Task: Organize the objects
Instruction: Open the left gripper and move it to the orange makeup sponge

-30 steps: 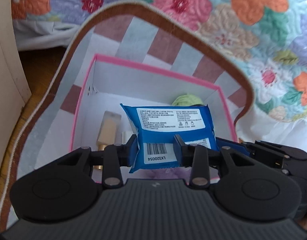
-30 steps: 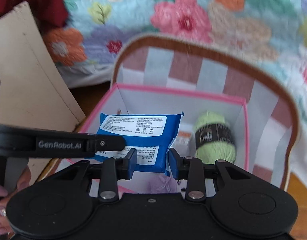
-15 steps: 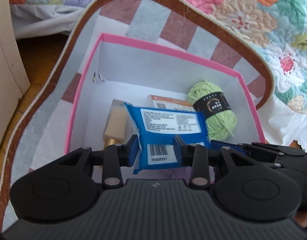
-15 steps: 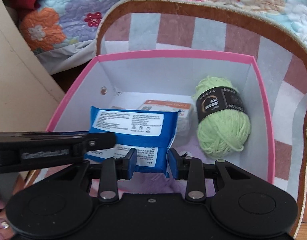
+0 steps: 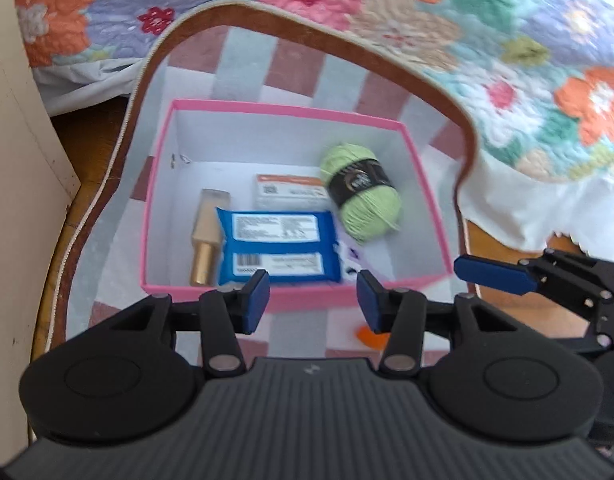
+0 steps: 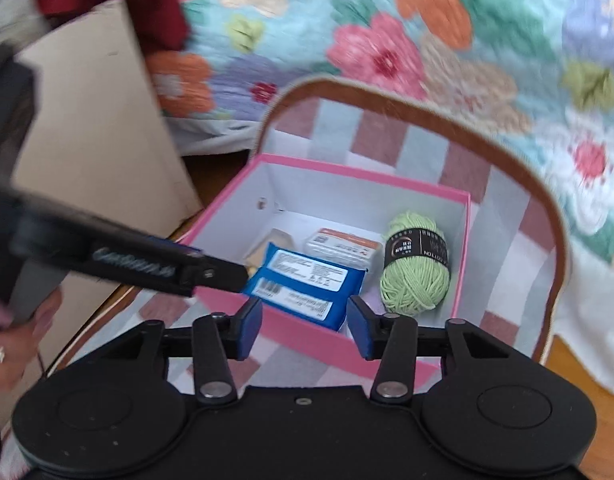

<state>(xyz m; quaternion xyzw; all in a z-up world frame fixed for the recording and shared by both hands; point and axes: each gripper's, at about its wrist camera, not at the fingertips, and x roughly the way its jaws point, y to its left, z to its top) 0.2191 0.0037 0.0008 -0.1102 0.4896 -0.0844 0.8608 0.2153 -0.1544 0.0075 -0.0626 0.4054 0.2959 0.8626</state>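
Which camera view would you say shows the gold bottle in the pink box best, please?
The left wrist view: the gold bottle lies in full sight beside the blue packet. In the right wrist view, only its pale end peeks out behind the packet.

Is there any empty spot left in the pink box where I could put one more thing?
Yes. The pink box has bare floor along its back wall, behind the gold bottle, and in the front right corner below the green yarn. The middle is crowded: the blue packet, the white and orange carton, bottle and yarn sit close together.
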